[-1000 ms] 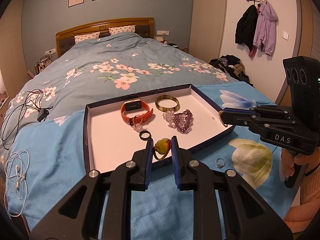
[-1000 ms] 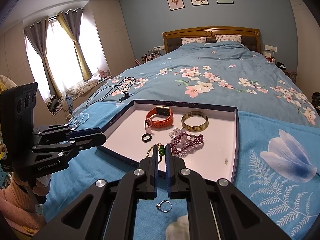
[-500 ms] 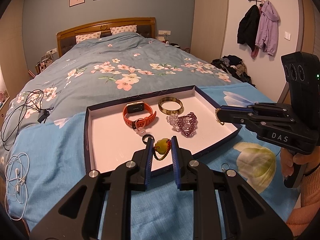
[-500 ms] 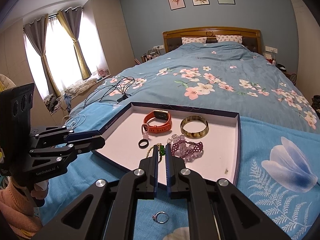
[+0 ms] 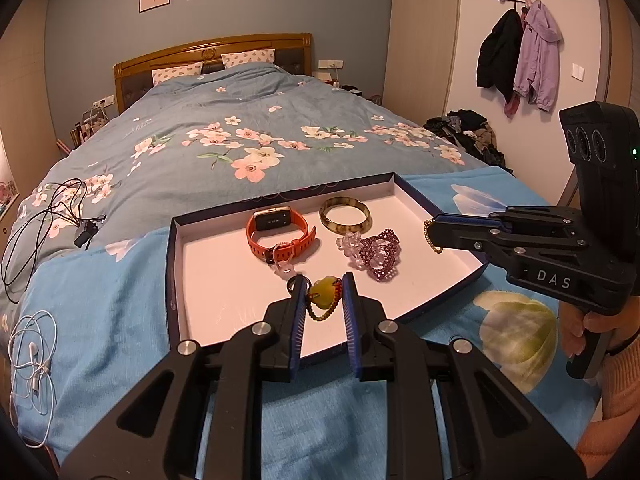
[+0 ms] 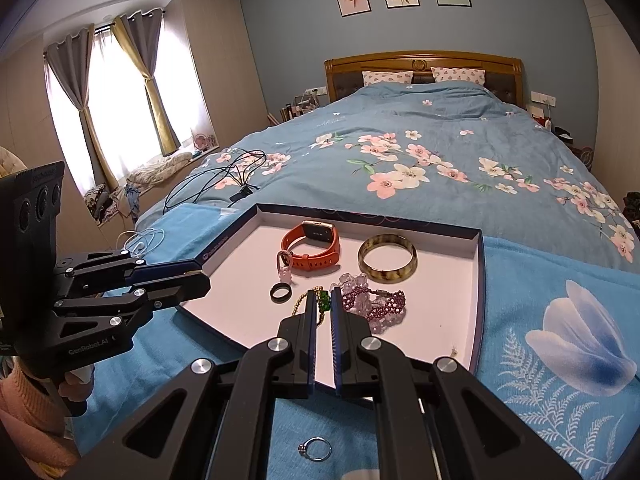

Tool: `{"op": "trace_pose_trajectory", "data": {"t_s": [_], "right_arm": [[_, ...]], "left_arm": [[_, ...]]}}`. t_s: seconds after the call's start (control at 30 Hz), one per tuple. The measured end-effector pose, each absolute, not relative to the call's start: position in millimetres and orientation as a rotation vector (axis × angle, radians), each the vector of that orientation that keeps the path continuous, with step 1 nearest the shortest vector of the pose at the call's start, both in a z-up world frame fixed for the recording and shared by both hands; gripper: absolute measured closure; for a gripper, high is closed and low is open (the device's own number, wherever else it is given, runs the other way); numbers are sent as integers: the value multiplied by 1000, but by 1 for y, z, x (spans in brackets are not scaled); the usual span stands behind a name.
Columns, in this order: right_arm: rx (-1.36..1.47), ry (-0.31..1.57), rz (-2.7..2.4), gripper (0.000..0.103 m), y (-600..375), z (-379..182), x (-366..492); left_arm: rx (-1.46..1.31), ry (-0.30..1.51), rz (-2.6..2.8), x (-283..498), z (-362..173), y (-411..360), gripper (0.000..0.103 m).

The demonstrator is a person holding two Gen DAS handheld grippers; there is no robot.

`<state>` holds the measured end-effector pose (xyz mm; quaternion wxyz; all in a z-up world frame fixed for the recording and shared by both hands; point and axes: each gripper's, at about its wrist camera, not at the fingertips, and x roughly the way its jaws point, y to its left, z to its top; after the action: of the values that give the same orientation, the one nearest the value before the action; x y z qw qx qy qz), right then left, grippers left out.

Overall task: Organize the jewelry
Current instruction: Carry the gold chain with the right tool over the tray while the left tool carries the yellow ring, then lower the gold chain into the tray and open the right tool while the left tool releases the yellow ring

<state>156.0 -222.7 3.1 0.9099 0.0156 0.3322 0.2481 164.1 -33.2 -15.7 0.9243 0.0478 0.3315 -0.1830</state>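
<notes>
A shallow navy tray with a white floor lies on the bed. In it are an orange watch, a tortoiseshell bangle, a purple bead bracelet, a black ring and a small pink ring charm. My left gripper is shut on a yellow-green pendant with a bead cord, held over the tray's front. My right gripper is shut on a gold chain with a green stone; the chain also hangs from its tip in the left wrist view.
A silver ring lies on the blue cloth in front of the tray. White earphones lie left of the tray and black cables lie further back. Clothes are piled on the floor at the right.
Both grippers have risen slightly and drawn back with their pieces still held. The tray's contents have not moved.
</notes>
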Motion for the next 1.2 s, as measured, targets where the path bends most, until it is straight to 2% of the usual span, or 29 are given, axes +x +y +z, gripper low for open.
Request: {"op": "trace_pose_trajectory", "data": {"t_s": [1.2], "right_arm": [[17, 735, 493, 98, -221, -11, 180]], "left_arm": [[94, 715, -337, 192, -29, -37, 85]]}}
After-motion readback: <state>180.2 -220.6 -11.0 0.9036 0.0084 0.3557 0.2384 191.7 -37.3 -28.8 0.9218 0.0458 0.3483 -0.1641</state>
